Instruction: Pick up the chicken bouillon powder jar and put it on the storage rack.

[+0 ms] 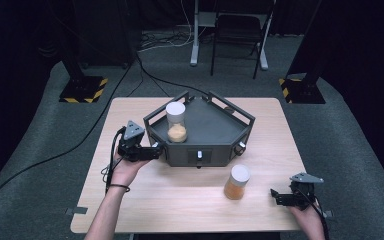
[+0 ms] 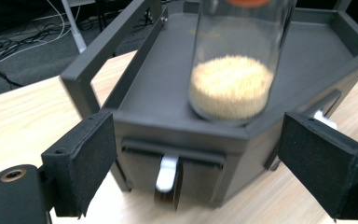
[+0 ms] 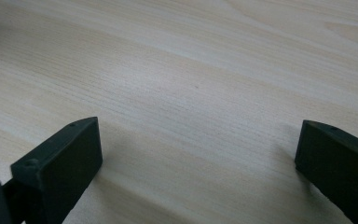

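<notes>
A dark grey angular tray (image 1: 215,131) stands on the wooden table (image 1: 145,195). Inside it at the left, a clear jar (image 1: 176,122) with a white lid stands upright, part filled with tan grains. In the left gripper view the same jar (image 2: 233,70) sits just behind the tray's front wall (image 2: 168,133), which carries a small white latch (image 2: 167,173). My left gripper (image 1: 152,151) is open at the tray's left front corner, its jaws wide apart with nothing between the pads. A second jar (image 1: 237,182) stands on the table in front of the tray. My right gripper (image 1: 276,196) rests open near the table's right front edge, over bare wood (image 3: 191,93).
Beyond the table are a chair (image 1: 240,35), a desk leg (image 1: 196,35), loose cables on grey carpet and two stands with yellow-black bases (image 1: 82,90). A black cable (image 1: 111,165) trails from the left gripper along the forearm.
</notes>
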The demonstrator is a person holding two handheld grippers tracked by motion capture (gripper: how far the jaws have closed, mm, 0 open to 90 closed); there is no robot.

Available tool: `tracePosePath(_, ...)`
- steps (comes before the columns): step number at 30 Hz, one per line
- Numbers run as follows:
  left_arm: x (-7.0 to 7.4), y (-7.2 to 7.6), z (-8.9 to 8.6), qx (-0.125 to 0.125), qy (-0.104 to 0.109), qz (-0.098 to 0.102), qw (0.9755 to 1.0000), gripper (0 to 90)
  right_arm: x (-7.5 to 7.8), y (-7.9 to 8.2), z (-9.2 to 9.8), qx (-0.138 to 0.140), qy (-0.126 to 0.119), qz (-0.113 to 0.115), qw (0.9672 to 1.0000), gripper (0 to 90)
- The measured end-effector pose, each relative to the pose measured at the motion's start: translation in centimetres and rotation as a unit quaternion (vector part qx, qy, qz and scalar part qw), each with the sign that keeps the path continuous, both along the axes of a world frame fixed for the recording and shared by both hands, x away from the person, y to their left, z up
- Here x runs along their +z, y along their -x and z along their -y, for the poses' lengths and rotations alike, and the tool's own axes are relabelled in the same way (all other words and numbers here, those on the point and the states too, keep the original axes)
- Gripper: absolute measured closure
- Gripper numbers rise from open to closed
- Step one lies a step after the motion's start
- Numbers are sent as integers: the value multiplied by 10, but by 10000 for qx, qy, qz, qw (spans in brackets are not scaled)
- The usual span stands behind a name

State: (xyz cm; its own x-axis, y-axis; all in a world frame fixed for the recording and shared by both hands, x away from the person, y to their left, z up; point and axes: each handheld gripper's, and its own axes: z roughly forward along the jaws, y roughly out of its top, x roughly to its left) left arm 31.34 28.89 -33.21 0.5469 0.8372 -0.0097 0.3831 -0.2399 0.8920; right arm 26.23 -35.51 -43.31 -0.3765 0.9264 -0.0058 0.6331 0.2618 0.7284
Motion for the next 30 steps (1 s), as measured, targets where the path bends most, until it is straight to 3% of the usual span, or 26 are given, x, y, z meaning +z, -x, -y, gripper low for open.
tracePosePath(3, -6, 7, -7, 11, 76, 0, 10000, 113, 0, 0, 0, 0, 0, 0, 10000, 0)
tracePosePath(11, -24, 29, -22, -5, -5, 103, 9999, 111, 0, 0, 0, -7, 0, 0, 10000, 0)
tracePosePath(18, -43, 48, -43, 72, 166, 84, 9998, 114, 0, 0, 0, -15, 0, -1, 10000, 0)
tracePosePath(26, -63, 63, -56, 327, 200, -82, 9992, 114, 0, 0, 0, -13, 1, -2, 10000, 0)
tracePosePath(29, -73, 71, -57, 490, 234, -25, 9985, 115, 0, 0, 0, -13, 0, -2, 10000, 0)
tracePosePath(30, -81, 75, -57, 560, 312, 75, 9979, 115, 0, 0, 0, -13, 1, -1, 10000, 0)
